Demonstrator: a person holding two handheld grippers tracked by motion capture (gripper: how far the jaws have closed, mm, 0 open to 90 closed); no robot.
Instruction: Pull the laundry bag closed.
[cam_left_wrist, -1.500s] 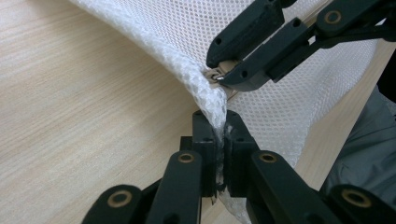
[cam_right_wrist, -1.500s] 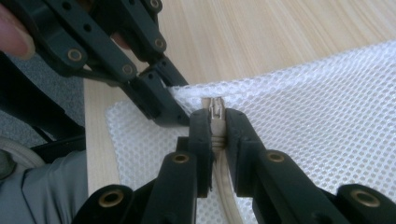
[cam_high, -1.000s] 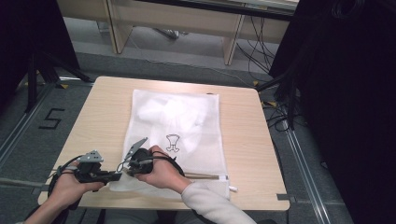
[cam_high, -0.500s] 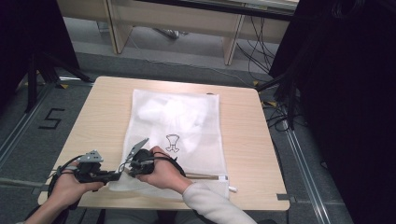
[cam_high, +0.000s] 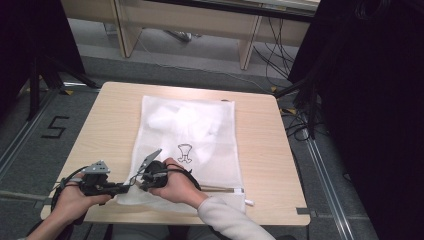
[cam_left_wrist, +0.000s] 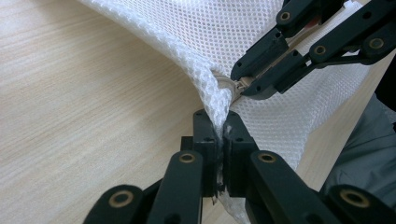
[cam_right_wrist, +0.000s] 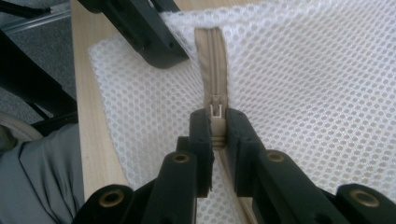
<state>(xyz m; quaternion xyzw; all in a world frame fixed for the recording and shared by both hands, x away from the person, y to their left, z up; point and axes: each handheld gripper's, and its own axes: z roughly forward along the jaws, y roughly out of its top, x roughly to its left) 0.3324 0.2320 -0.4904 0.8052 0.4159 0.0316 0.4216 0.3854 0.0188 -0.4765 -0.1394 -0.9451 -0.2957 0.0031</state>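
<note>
A white mesh laundry bag (cam_high: 200, 135) lies flat on the wooden table (cam_high: 110, 115), with white cloth inside and a small black print on it. Its beige zipper (cam_right_wrist: 211, 56) runs along the bag's near edge. My left gripper (cam_left_wrist: 220, 126) is shut on the mesh at the bag's near left corner, lifting that edge a little. Right beside it, my right gripper (cam_right_wrist: 218, 116) is shut on the zipper pull (cam_right_wrist: 216, 109). In the high view both grippers, left (cam_high: 125, 187) and right (cam_high: 142, 181), meet at that corner, a hand on each.
The table's near edge is just below the hands. A floor mark "5" (cam_high: 55, 127) lies to the left. Desk legs and cables (cam_high: 280, 65) stand behind the table, and dark curtains hang at both sides.
</note>
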